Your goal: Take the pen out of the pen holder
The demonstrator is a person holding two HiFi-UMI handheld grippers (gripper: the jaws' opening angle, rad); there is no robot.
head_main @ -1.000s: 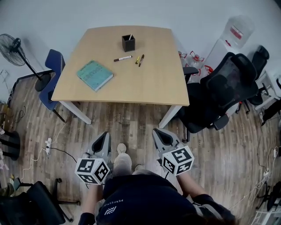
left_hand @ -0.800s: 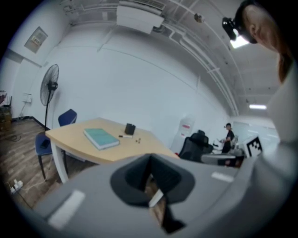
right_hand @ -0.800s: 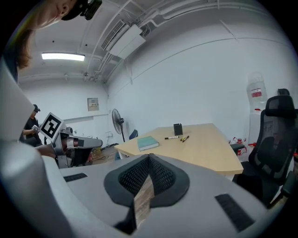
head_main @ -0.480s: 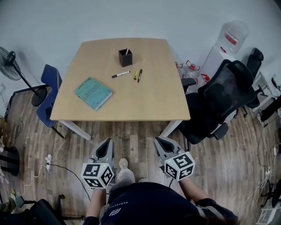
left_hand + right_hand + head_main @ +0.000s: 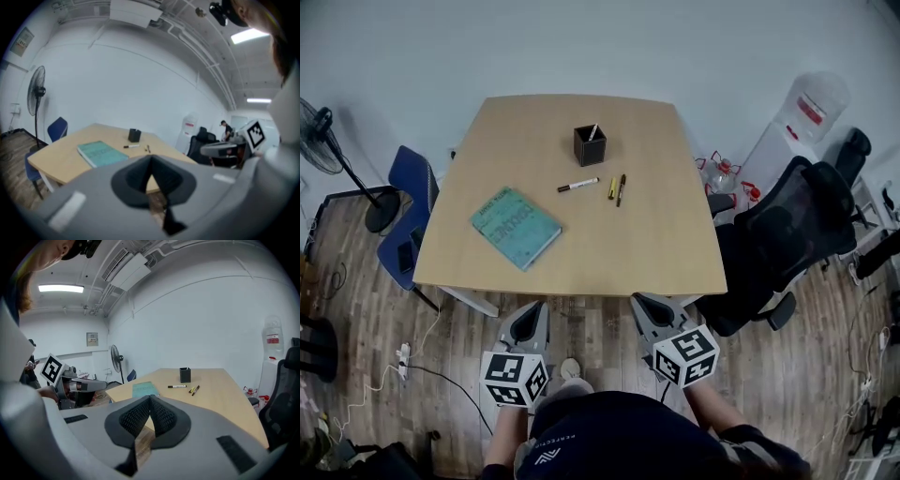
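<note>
A black square pen holder (image 5: 590, 146) stands at the far middle of the wooden table (image 5: 666, 253), with one pen (image 5: 593, 132) sticking out of it. In front of it lie a white marker (image 5: 578, 185), a yellow pen (image 5: 612, 188) and a dark pen (image 5: 621, 189). My left gripper (image 5: 536, 307) and right gripper (image 5: 639, 300) hover side by side just short of the table's near edge, far from the holder. Both are shut and hold nothing. The holder shows small ahead in the left gripper view (image 5: 134, 135) and in the right gripper view (image 5: 185, 375).
A teal book (image 5: 516, 228) lies on the table's near left. A blue chair (image 5: 411, 204) stands at the left side, a black office chair (image 5: 792, 234) at the right. A fan (image 5: 319, 127) and a water dispenser (image 5: 802, 117) flank the table. A cable and power strip (image 5: 401, 361) lie on the floor.
Both grippers have moved forward to the table's near edge, and the table now sits closer and lower in the head view. The jaws stayed shut.
</note>
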